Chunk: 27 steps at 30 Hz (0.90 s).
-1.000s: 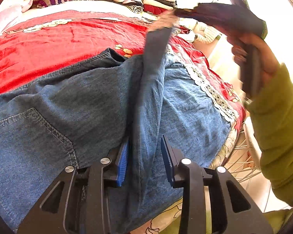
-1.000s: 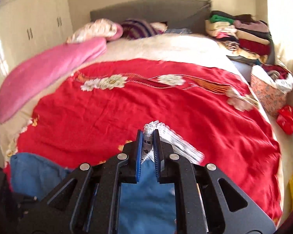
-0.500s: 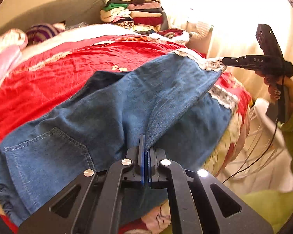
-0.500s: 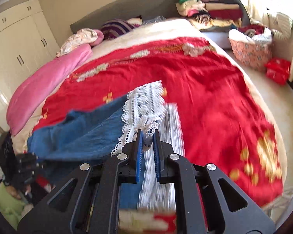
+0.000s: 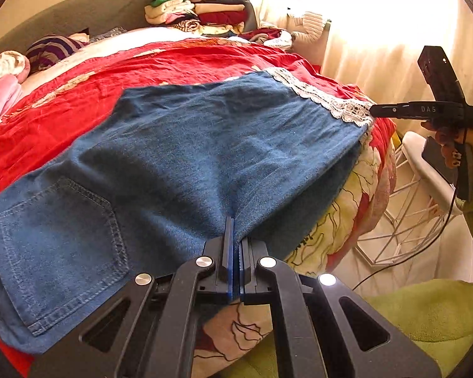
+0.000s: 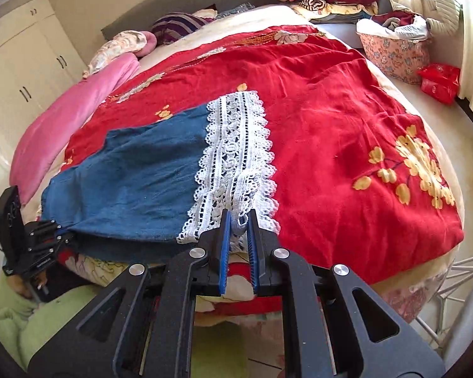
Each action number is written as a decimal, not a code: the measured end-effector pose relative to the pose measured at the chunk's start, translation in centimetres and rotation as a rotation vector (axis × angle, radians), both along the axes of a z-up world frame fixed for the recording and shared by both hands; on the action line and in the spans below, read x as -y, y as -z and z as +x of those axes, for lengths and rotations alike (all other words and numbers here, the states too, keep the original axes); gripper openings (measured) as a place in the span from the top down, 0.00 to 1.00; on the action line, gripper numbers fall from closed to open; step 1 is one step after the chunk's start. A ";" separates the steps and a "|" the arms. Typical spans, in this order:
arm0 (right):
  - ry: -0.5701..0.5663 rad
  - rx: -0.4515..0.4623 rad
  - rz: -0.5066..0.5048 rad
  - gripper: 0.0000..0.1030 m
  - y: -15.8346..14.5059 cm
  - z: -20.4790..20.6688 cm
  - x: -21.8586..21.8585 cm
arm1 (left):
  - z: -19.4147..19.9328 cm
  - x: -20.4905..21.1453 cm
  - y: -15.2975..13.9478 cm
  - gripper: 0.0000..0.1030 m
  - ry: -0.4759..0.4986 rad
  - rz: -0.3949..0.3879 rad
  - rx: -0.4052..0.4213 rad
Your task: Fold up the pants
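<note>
Left hand-held gripper (image 5: 235,245) I keep pinched on the denim pants (image 5: 173,163) by their folded edge; right hand-held gripper (image 6: 238,220) clamps the lace hem (image 6: 233,154), pants flat on the red bedspread (image 6: 347,119).

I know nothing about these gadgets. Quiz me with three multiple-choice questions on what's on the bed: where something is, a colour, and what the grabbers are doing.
1. Where do the blue denim pants lie?
A. on the red bedspread
B. on the floor
C. in the floral basket

2. What colour is the lace trim at the leg hem?
A. black
B. white
C. yellow

3. What is the left gripper doing?
A. hanging open
B. pinching a pillow
C. clamped on the denim edge

Answers: 1 A, denim spreads over the red cover. 2 B, the lace looks white. 3 C, its blue pads meet on the denim.
</note>
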State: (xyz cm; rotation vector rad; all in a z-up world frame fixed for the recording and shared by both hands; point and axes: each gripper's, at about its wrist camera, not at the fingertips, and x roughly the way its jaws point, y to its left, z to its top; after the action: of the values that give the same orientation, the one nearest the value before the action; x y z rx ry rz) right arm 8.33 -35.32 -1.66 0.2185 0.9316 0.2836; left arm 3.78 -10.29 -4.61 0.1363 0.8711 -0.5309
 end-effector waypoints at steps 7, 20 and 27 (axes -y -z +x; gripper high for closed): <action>0.003 -0.067 -0.061 0.85 2.7 0.9 -0.1 | 0.1 0.8 1.3 0.98 0.024 0.026 -0.046; -0.700 0.219 -0.381 0.67 0.7 -4.6 -15.5 | 0.0 0.6 1.2 0.97 0.016 0.017 -0.040; -0.801 0.209 -0.523 1.00 3.5 -3.9 -18.4 | 0.0 0.5 1.0 0.93 0.016 0.011 -0.041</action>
State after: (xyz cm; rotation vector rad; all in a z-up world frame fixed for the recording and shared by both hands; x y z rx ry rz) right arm 4.48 -16.93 -5.15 -0.6743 0.8179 0.7659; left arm 3.78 -10.77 -5.63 0.1430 0.9135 -0.5449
